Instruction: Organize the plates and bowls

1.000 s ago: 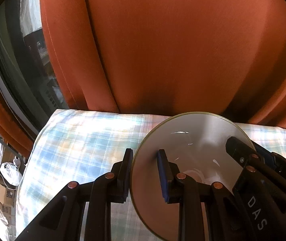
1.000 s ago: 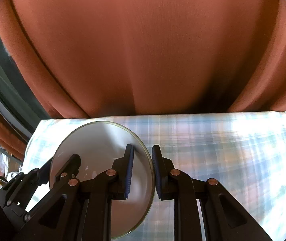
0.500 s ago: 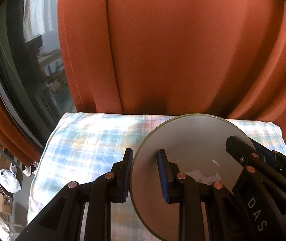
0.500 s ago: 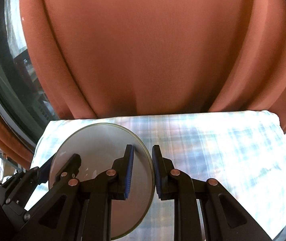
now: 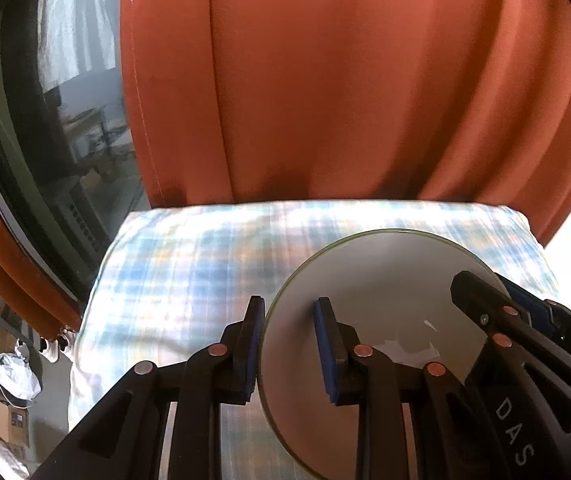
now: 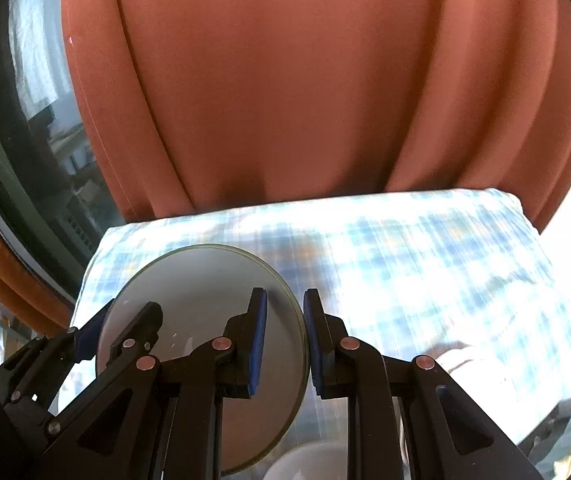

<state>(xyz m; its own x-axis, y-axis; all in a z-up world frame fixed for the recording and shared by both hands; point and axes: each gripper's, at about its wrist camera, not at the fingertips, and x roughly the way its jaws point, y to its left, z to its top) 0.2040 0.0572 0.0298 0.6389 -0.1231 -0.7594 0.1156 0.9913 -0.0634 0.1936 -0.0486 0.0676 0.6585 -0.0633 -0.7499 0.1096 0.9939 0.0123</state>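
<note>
A round white plate (image 5: 385, 292) with a thin greenish rim hangs tilted above the plaid-covered table (image 5: 189, 264), carried by both grippers. My left gripper (image 5: 289, 320) is shut on the plate's left rim, one blue pad on each face. My right gripper (image 6: 285, 320) is shut on the opposite rim of the same plate (image 6: 197, 288). Each wrist view also shows the other tool: the right gripper (image 5: 493, 292) at the plate's far right, the left gripper (image 6: 121, 320) at its far left. The plate's near edge is hidden behind the fingers.
An orange curtain (image 5: 325, 100) hangs right behind the table's far edge, with a dark window (image 5: 65, 120) to its left. A white dish rim (image 6: 305, 460) shows below the right gripper, and a blurred pale object (image 6: 465, 356) lies on the cloth at right. Boxes and bags (image 5: 1, 380) clutter the floor at left.
Both grippers have risen and drawn back from the curtain with the plate still gripped. The table looks smaller, and its far corners and more of the window have come into view.
</note>
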